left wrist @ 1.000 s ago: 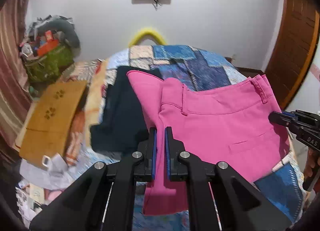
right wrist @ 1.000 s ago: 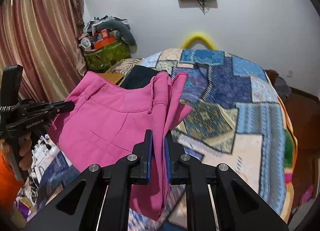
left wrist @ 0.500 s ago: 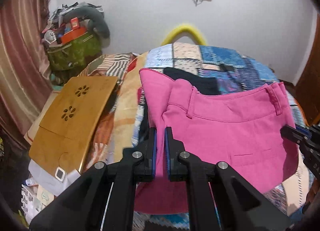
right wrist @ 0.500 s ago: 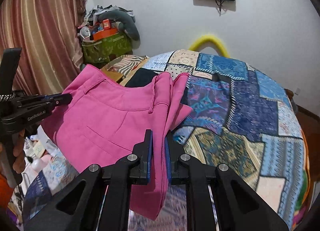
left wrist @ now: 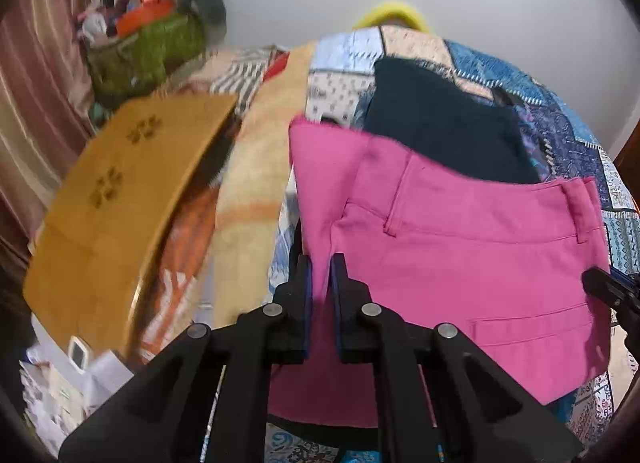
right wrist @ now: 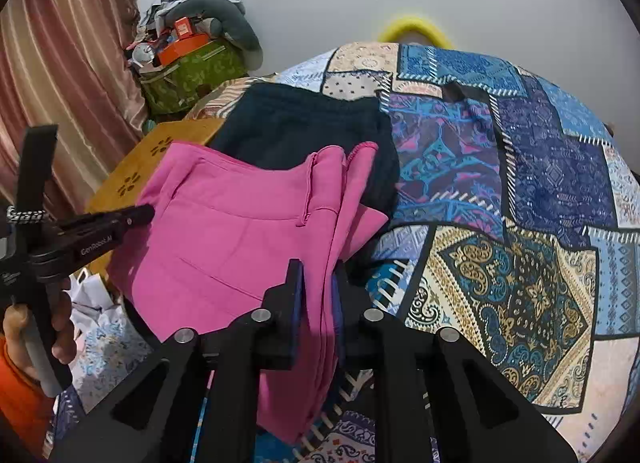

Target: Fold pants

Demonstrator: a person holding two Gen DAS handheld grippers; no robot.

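Left tongs [left wrist: 319,283]: jaws narrow and opening, one side edge of the pink pants [left wrist: 460,263] between the pads; whether the pads still press the cloth cannot be told for certain, though the fabric looks caught. The tongs point steeply down toward the bed [left wrist: 256,191]. In the right wrist view a hand [right wrist: 44,327] grips their handle, orange sleeve below it.

Pink pants: held stretched between the two tongs above the patchwork quilt [right wrist: 520,223], waistband and belt loops facing away, in front of a dark garment [right wrist: 304,131] lying flat on the quilt. The cloth appears light, soft and limp; the lower part hangs in loose folds. Judged best held at the waistband corners or side seams, where layers are thicker and less likely to slip.

Right tongs [right wrist: 316,287]: jaws narrow and opening, several bunched layers of pink cloth between them, apparently still gripped. They also point steeply down at the quilt.
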